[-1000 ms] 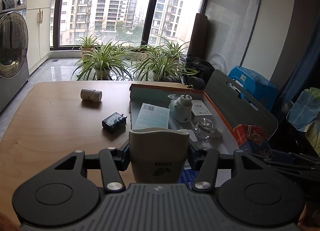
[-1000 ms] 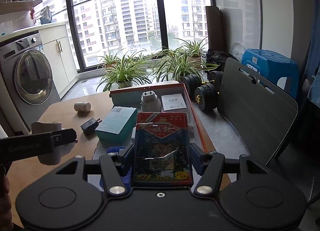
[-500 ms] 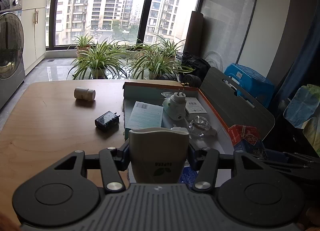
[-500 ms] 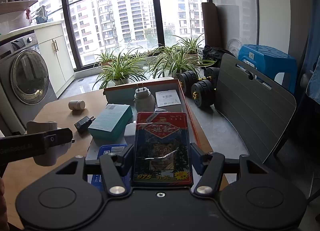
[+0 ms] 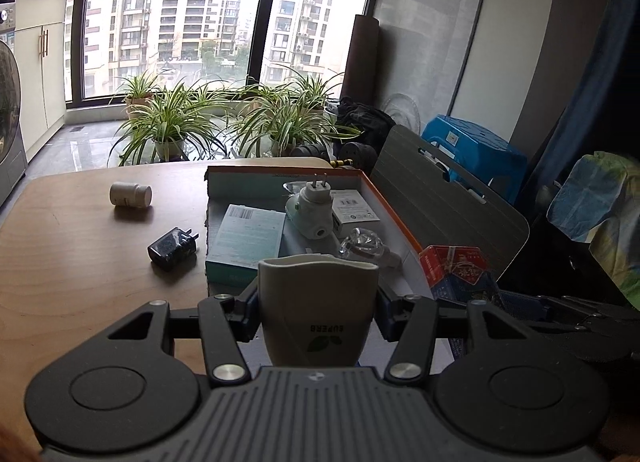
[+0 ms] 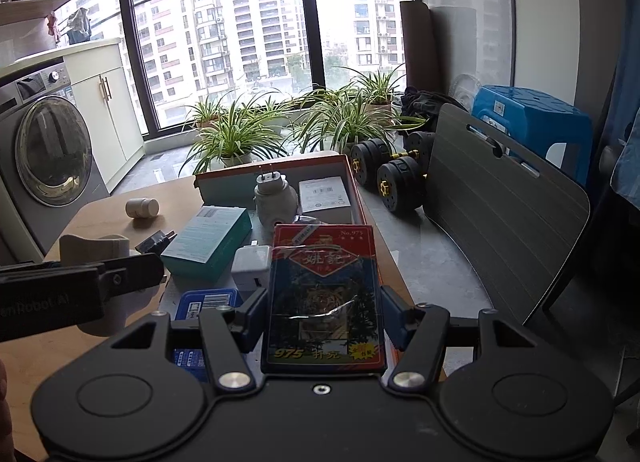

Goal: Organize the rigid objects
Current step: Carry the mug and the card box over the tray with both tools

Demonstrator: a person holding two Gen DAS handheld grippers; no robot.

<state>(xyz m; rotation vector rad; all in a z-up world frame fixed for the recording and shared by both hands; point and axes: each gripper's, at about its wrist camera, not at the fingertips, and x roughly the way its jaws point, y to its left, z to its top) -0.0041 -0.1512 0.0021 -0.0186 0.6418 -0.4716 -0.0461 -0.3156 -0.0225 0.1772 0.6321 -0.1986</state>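
- Gripping a cream plug-in device printed "SUPERB", the left tongs hover at the orange box's near edge.
- Right tongs pinch a card pack marked "No.975" above the counter.

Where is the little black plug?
In the left wrist view, the black plug lies on the wooden table, left of the box, nearer than the white bottle.

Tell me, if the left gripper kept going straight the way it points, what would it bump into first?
Probably the teal box lying in the open cardboard box just ahead of the left gripper and its beige device; depth is hard to judge.
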